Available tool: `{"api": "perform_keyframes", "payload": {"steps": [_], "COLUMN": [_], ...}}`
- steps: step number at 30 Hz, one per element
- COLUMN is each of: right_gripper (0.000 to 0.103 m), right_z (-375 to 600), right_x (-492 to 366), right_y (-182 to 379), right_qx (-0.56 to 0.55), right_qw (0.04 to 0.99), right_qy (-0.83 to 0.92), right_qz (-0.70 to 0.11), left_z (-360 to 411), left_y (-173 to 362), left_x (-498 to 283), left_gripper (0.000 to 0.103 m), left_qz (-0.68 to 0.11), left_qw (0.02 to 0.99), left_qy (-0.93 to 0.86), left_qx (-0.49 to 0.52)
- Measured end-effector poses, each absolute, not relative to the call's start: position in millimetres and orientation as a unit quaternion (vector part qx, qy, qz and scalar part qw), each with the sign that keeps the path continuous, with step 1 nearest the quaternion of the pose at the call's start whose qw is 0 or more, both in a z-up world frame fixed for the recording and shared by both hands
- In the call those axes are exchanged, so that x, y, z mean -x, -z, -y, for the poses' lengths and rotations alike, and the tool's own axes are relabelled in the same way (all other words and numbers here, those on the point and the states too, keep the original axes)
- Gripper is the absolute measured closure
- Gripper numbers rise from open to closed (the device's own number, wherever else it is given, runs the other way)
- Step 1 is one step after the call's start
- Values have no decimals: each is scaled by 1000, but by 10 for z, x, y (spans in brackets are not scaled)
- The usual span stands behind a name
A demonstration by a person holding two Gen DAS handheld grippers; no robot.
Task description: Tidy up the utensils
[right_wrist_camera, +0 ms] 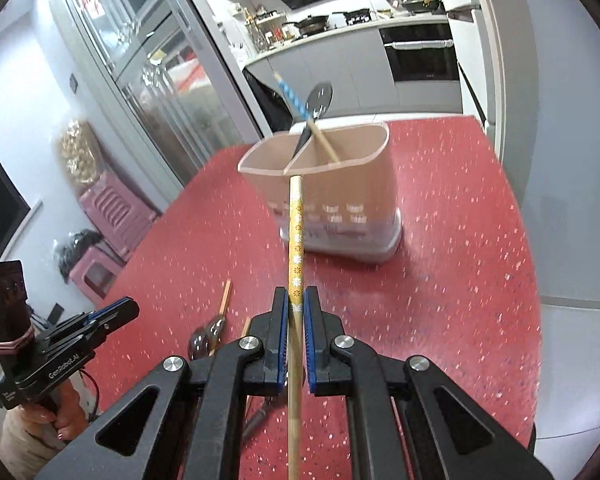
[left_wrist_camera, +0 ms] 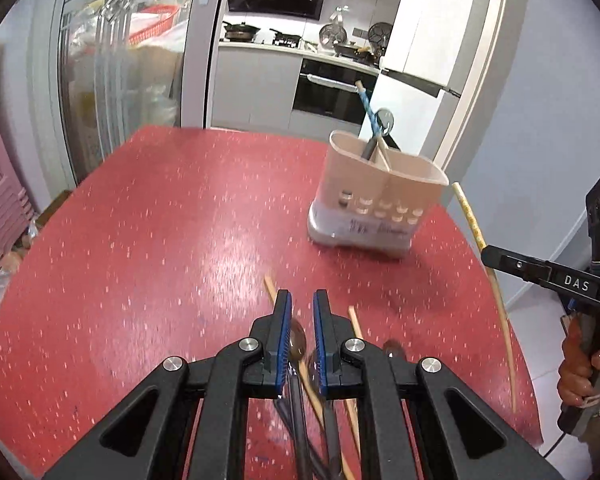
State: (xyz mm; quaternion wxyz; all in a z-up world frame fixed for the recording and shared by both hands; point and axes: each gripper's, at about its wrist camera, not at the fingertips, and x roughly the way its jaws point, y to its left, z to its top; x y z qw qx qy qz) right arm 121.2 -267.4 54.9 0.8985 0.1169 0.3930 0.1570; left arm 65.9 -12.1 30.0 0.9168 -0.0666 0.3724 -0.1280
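Note:
A beige two-compartment utensil holder [left_wrist_camera: 376, 196] [right_wrist_camera: 340, 184] stands on the red table [left_wrist_camera: 160, 220]. It holds a blue-patterned chopstick [left_wrist_camera: 367, 106] and a dark spoon [right_wrist_camera: 318, 102]. My right gripper [right_wrist_camera: 296, 300] is shut on a yellow-patterned chopstick [right_wrist_camera: 296, 232], its tip just short of the holder's rim; it also shows in the left wrist view [left_wrist_camera: 470, 216]. My left gripper [left_wrist_camera: 302, 300] is open, hovering over loose spoons [left_wrist_camera: 298, 340] and wooden chopsticks [left_wrist_camera: 270, 284] on the table.
The table's right edge [left_wrist_camera: 520, 340] is near the holder. Pink stools [right_wrist_camera: 108, 216] stand left of the table. A kitchen counter with an oven [left_wrist_camera: 328, 92] lies behind.

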Motion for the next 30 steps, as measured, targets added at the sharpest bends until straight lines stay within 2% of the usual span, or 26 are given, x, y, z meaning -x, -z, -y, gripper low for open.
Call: {"api": "perform_keyframes", "payload": {"steps": [6,11,12,13,14,23,25,26,30], "right_gripper": [95,95,95,95,95,95,95,95,95], "right_z": [2738,2732,2731,2727,2719,2646,2625,2622,2640], "right_x": [-1234,-1232,-1232,-1228,-1223,-1175,-1154,-1148,-1144], "right_y": [-608,-467,-433,-403,-378,-295,-289,-286,-254], "right_qx": [-119,-130,-131,-131,-131,-130,-124,-123,-129], "right_qw": [900,889,887,885,884,879,880,880,878], "right_qy": [-161,-165,-166,-167,-168,-175,-175,-175,-174], "right_qz": [-387,-406,-411,-414,-417,-424,-424,-424,-428], "left_z": [145,122,104,81,78,189,223,268,523], "left_y": [-278,62,114,166,192,397,408,402,417], "left_x": [-714,-628,-611,-581,-567,-531,-529,-510,-448], "left_gripper": [66,66,63,51,0,0,5,14,23], "left_qz": [-387,-443,-449,-453,-456,-486,-492,-492,-497], "left_qw": [913,892,888,887,886,872,868,867,861], "left_qy": [119,91,91,87,80,53,68,76,106], "left_qx": [44,25,29,29,27,-7,-3,-5,-28]}}
